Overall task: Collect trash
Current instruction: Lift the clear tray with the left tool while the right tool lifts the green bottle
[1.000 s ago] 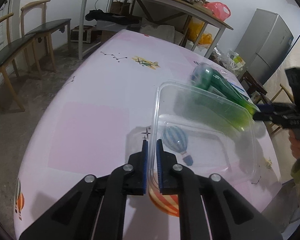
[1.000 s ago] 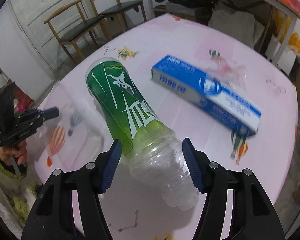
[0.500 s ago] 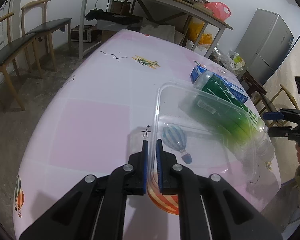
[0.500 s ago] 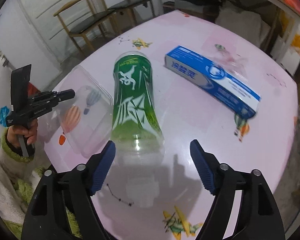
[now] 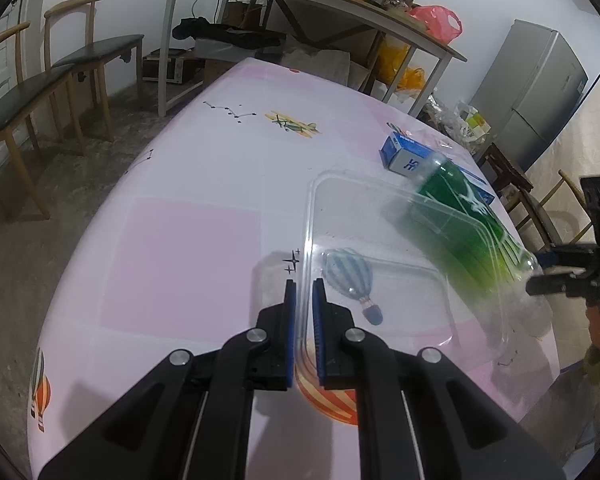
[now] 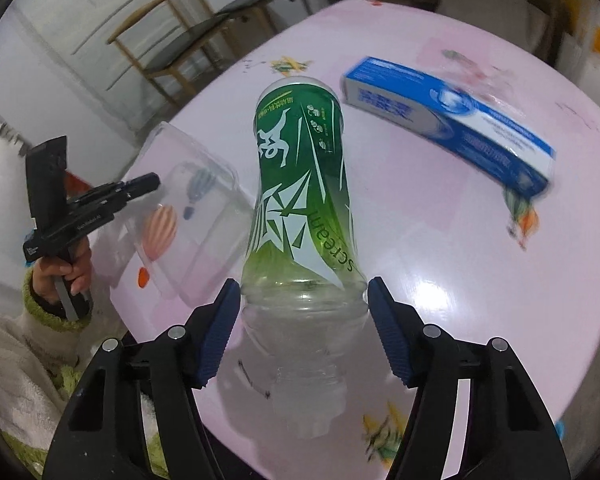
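Now bracketing clear plastic bottle with green label point(image 6: 300, 200): right gripper point(image 6: 302, 328), fingers apart. Left gripper point(image 5: 303, 312) fingers clamped on clear plastic container point(image 5: 400, 248) rim above pink desk point(image 5: 188, 208).

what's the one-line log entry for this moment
left gripper: shut on clear plastic container rim | right gripper: jaws around green bottle, grip unclear | blue box: on table

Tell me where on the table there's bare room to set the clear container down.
Widest bare patch: the pink table left of the clear container, running up to the printed airplane. A smaller one lies right of the green bottle, below the blue box. It is crowded where container, bottle and box bunch together by the right gripper.
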Action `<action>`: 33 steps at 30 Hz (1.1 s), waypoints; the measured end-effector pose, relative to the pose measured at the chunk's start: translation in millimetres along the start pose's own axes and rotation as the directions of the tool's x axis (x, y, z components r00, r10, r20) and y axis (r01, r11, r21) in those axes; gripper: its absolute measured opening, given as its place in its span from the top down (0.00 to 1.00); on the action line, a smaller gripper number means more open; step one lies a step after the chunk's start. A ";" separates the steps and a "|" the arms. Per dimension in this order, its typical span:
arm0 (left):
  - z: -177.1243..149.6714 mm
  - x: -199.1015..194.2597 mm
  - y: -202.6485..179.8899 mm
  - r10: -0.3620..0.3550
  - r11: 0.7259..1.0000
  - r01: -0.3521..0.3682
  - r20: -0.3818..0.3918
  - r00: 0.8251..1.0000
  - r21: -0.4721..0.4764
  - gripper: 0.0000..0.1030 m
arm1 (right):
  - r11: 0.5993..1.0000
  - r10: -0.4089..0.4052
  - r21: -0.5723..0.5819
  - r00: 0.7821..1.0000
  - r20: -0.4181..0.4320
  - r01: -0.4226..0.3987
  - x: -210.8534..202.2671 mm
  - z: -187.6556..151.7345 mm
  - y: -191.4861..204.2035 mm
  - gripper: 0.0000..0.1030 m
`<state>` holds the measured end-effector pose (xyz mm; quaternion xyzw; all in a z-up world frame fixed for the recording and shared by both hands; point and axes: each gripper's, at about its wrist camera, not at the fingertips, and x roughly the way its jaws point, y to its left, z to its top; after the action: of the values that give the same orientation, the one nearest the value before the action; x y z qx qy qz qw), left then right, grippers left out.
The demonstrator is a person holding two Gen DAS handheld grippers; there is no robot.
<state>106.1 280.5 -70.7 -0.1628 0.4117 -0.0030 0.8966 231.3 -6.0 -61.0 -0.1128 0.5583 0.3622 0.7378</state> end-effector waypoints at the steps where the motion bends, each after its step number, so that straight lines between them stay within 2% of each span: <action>1: -0.7 -0.7 -0.3 -0.003 1.000 0.003 -0.001 1.000 0.000 0.93 | 0.999 -0.022 0.027 1.000 0.001 0.022 -3.2 -6.0 -0.5 0.40; 3: -1.7 -1.1 -1.5 -0.009 1.000 0.009 -0.003 1.000 0.001 0.93 | 0.994 -0.071 0.087 0.997 0.005 0.070 -10.5 -20.4 -1.3 0.40; 7: -3.3 -1.0 -6.9 -0.035 0.999 0.035 -0.017 0.999 0.002 0.93 | 0.973 -0.085 0.214 0.996 0.010 0.081 -22.0 -45.8 -8.9 0.40; 11: -6.3 -2.0 -14.5 -0.059 0.998 0.060 -0.031 0.998 0.012 0.93 | 0.946 -0.141 0.298 0.989 0.034 0.125 -33.6 -65.9 -16.4 0.40; 15: -11.0 -1.8 -24.2 -0.069 0.997 0.071 -0.050 0.996 0.036 0.92 | 0.929 -0.092 0.363 0.994 0.053 0.067 -38.0 -76.6 -23.4 0.39; 23: -13.0 1.5 -36.4 -0.047 0.996 0.052 -0.068 0.997 0.073 0.92 | 0.916 -0.074 0.400 0.990 0.121 0.020 -44.2 -79.4 -25.4 0.32; 33: -9.8 16.9 -48.3 -0.010 0.994 0.023 -0.119 0.993 0.107 0.85 | 0.922 -0.037 0.387 0.996 0.085 0.002 -19.7 -70.5 -27.2 0.27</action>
<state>116.3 229.6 -75.0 -0.1172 0.4619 -0.0424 0.8781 194.7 -73.6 -74.4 0.0460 0.5835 0.2423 0.7737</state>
